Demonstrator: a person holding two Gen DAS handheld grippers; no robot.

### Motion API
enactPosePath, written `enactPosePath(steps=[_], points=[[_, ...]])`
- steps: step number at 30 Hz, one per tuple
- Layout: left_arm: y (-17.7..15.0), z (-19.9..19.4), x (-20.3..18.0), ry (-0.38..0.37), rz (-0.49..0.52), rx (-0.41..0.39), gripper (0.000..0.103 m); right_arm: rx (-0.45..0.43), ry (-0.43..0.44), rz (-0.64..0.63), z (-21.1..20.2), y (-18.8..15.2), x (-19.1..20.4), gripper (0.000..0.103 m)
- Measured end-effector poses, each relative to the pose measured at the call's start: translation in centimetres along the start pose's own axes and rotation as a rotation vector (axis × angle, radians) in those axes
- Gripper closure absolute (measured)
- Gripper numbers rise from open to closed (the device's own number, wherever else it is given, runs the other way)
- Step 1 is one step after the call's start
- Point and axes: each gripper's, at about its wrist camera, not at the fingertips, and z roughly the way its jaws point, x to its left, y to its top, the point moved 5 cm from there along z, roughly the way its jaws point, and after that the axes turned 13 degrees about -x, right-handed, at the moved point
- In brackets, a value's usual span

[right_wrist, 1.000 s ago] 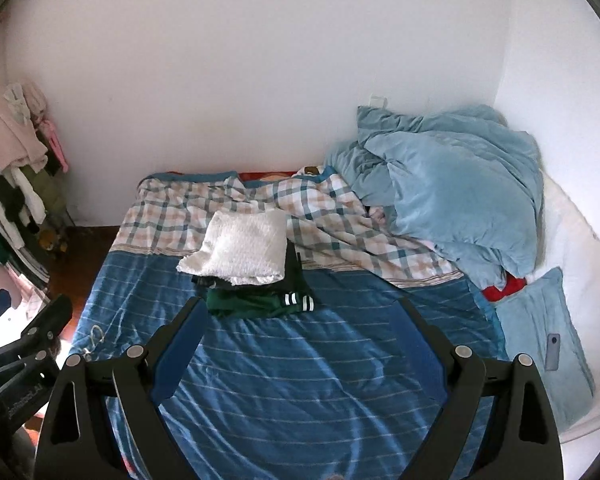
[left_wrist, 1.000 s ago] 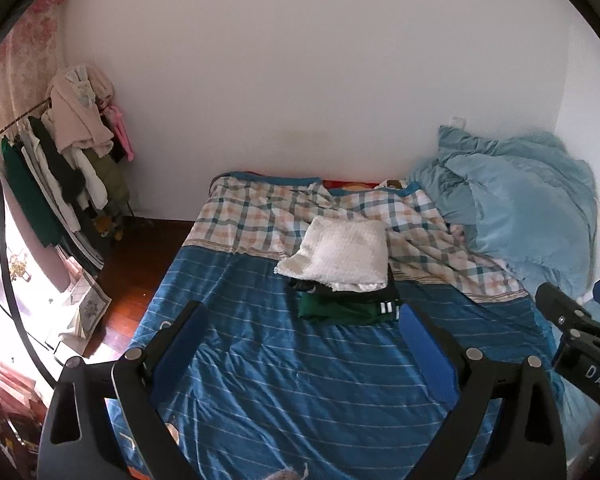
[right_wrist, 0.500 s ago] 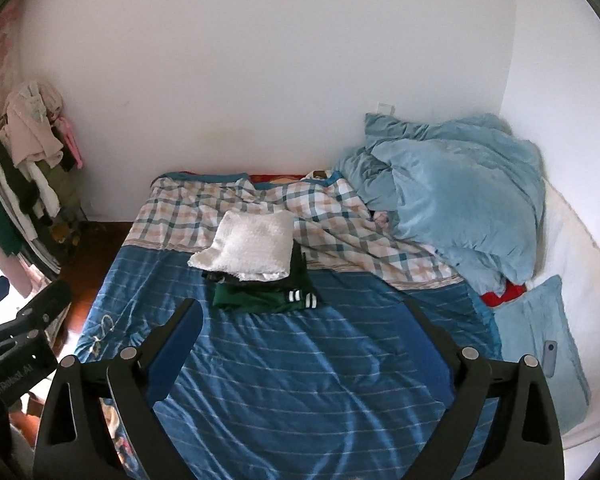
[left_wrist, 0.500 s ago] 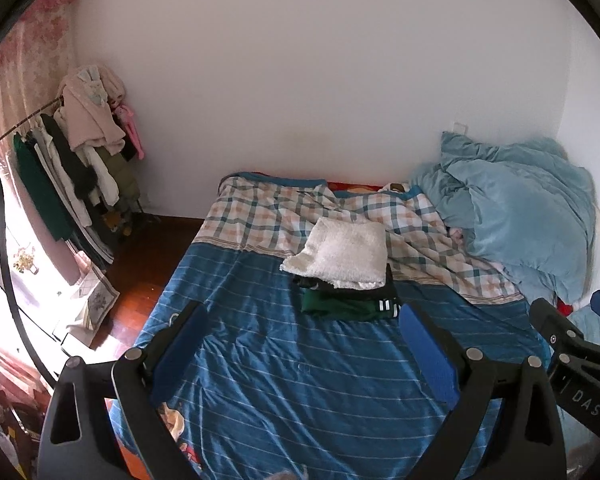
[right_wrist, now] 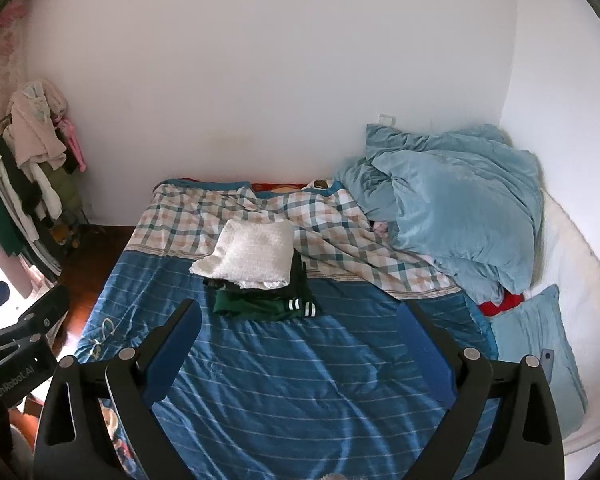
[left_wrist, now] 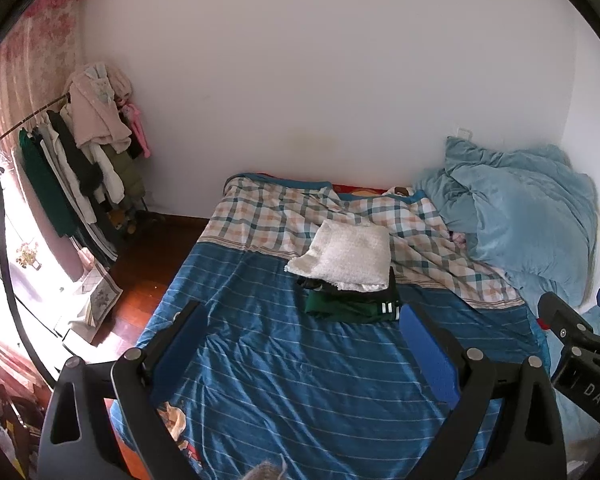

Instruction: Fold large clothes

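Observation:
A stack of folded clothes lies mid-bed: a white knit piece [left_wrist: 346, 254] [right_wrist: 250, 254] on top, dark and green garments with white stripes [left_wrist: 352, 308] [right_wrist: 264, 306] beneath. My left gripper [left_wrist: 300, 318] is open and empty, held well back above the blue striped sheet [left_wrist: 300, 380]. My right gripper [right_wrist: 298, 316] is open and empty too, above the same sheet [right_wrist: 300, 380]. The right gripper's body shows at the left wrist view's right edge [left_wrist: 580, 356]; the left gripper's body shows at the right wrist view's left edge [right_wrist: 20, 340].
A checked blanket [left_wrist: 284, 210] [right_wrist: 332, 224] covers the bed's far end. A crumpled light blue duvet [left_wrist: 520, 208] [right_wrist: 460, 204] fills the far right corner. A blue pillow with a phone [right_wrist: 546, 358] lies right. A clothes rack [left_wrist: 80, 160] stands left on the wooden floor [left_wrist: 140, 272].
Both grippers have pulled back and up from the bed; the folded stack looks smaller and farther. More floor and rack show on the left. The jaws stay open.

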Motion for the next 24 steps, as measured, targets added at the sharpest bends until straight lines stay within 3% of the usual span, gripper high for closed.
enactPosePath(steps=[24], points=[[0.8,-1.0,1.2,0.026,0.014,-0.025,0.004,0.001,0.027,0.004,0.1,0.4,0.1,0.003]])
